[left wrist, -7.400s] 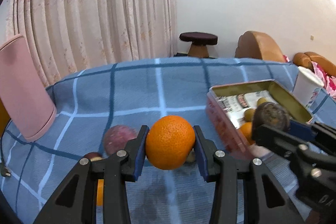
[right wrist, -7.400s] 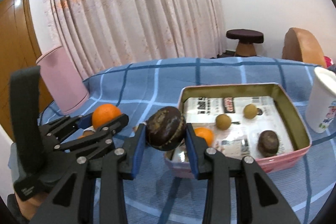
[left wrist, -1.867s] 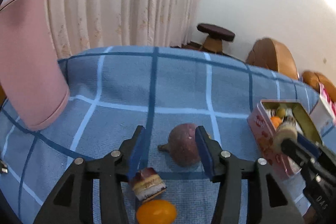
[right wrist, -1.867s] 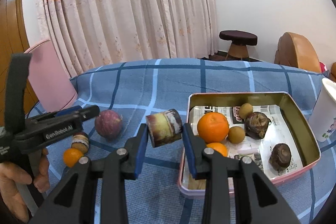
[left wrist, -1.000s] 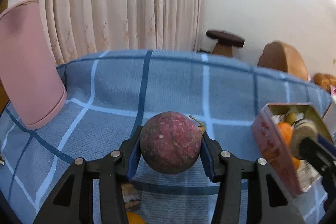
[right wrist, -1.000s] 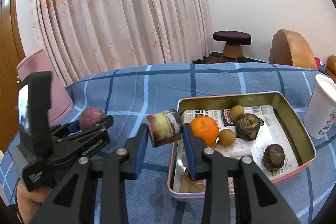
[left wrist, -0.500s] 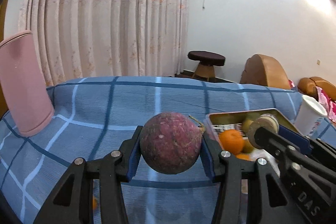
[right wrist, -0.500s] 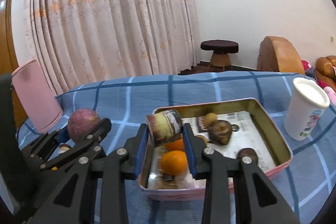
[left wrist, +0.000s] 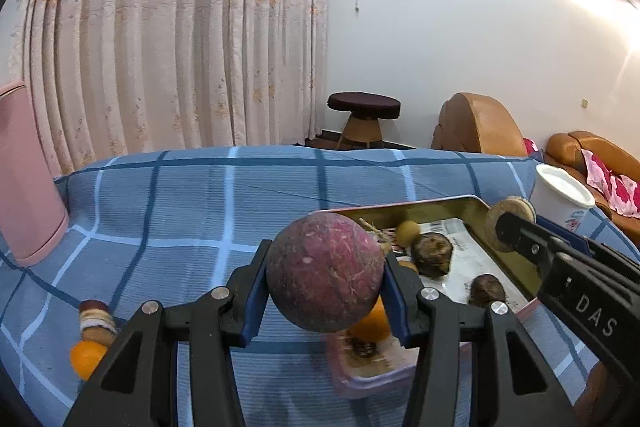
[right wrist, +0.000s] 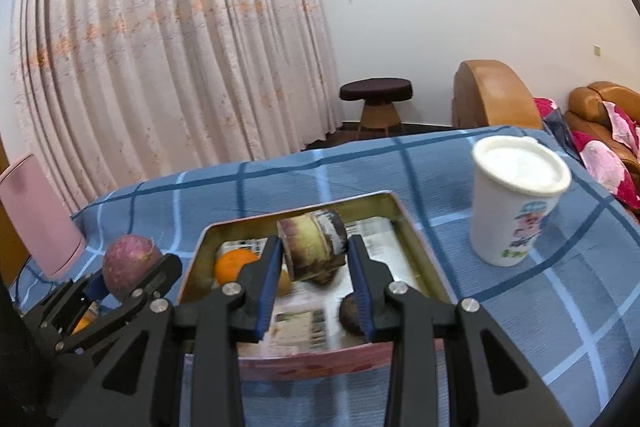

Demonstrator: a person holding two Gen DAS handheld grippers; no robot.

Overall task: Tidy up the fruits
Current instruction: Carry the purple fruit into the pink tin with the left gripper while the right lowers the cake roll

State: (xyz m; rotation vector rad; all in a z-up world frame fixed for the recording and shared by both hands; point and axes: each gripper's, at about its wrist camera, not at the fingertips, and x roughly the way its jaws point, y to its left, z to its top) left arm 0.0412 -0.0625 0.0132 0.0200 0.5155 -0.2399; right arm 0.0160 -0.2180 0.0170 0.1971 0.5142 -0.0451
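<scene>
Since a second ago both hands have carried their loads across the blue checked bedcover [left wrist: 192, 203] toward the tin, which now fills the foreground of both views. The left gripper [left wrist: 325, 291] is clamped on a round purple-red fruit [left wrist: 325, 275], held in the air just short of the tin's near-left corner. The right gripper [right wrist: 316, 267] is clamped on a short cut stalk piece [right wrist: 313, 247], its long axis lying across the jaws, already above the tin's middle.

The tin [right wrist: 416, 247], lined with printed paper, holds an orange [right wrist: 234, 263] by its left wall and some small brown fruits. A white lidded cup [right wrist: 516, 203] stands just beyond its right edge. A small orange fruit [left wrist: 86, 355] and another cut piece [left wrist: 96, 319] lie on the bedcover to the left.

The right hand looks nearer its drop; the left must travel on rightward over the rim.
</scene>
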